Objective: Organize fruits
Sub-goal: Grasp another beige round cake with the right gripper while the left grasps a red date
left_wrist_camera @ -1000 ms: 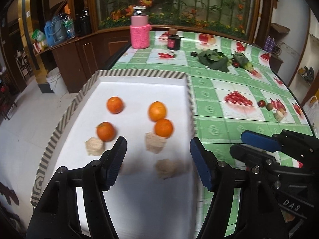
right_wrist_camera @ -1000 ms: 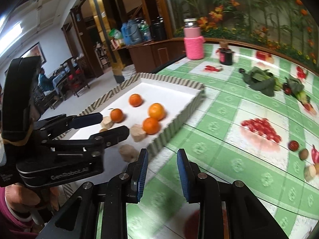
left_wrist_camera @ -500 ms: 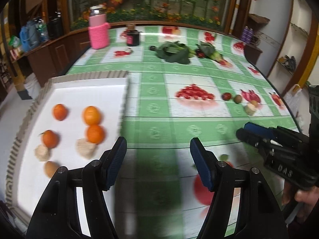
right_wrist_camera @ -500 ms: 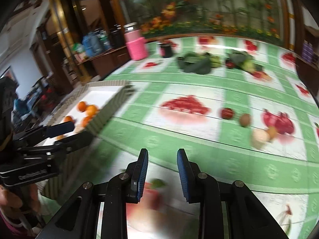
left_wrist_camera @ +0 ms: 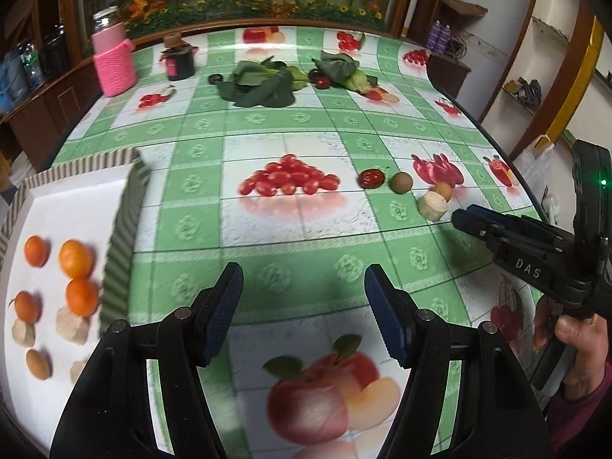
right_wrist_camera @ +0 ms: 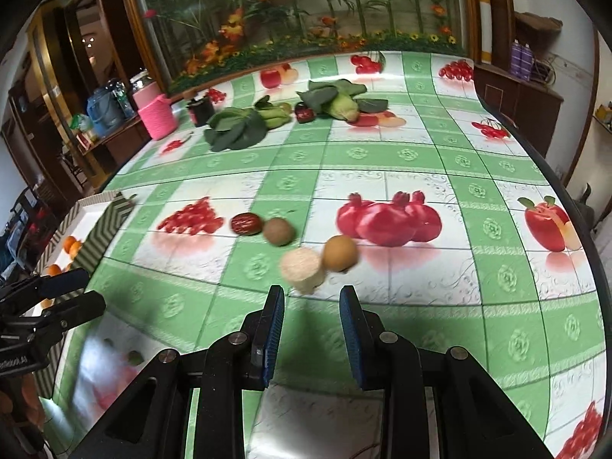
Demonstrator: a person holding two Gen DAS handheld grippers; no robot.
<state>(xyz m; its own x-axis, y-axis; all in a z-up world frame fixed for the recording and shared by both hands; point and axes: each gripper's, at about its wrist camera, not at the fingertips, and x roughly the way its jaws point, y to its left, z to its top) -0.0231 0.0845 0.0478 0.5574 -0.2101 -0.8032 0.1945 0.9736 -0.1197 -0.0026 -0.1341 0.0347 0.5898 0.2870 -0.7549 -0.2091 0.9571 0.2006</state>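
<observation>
Just ahead of the right claw (right_wrist_camera: 311, 329), on the bench (right_wrist_camera: 382, 160), sits a pale cut chunk (right_wrist_camera: 301, 269), touching a round tan fruit (right_wrist_camera: 339, 252) on its right. Chunk looks light, rough-skinned, firm enough for a modest pinch; best taken across its curved sides, low, since the flat cut face points up-left. Tan fruit is smooth and round, likely to roll if nudged, so closing on the chunk risks bumping it away. A brown kiwi-like fruit (right_wrist_camera: 279, 231) and a dark red date-like fruit (right_wrist_camera: 246, 223) lie a bit farther, touching each other, small and probably soft.

Right claw is partly open, nothing between the pads, gap looks close to the chunk's width. Left claw (left_wrist_camera: 304, 306) is wide open, empty, hanging over bare tablecloth mid-bench.

Tray (left_wrist_camera: 118, 229) with striped raised wall sits at the left bench edge, holding oranges (left_wrist_camera: 76, 258) and more pale chunks (left_wrist_camera: 70, 323); room remains in its far half. The wall needs clearing on entry. Open cloth between fruits and tray, no obstacles. Leafy greens (left_wrist_camera: 260, 84), dark jar (left_wrist_camera: 179, 63) and pink cup (left_wrist_camera: 114, 65) stand well back. Bench's right edge is near the fruit group.
</observation>
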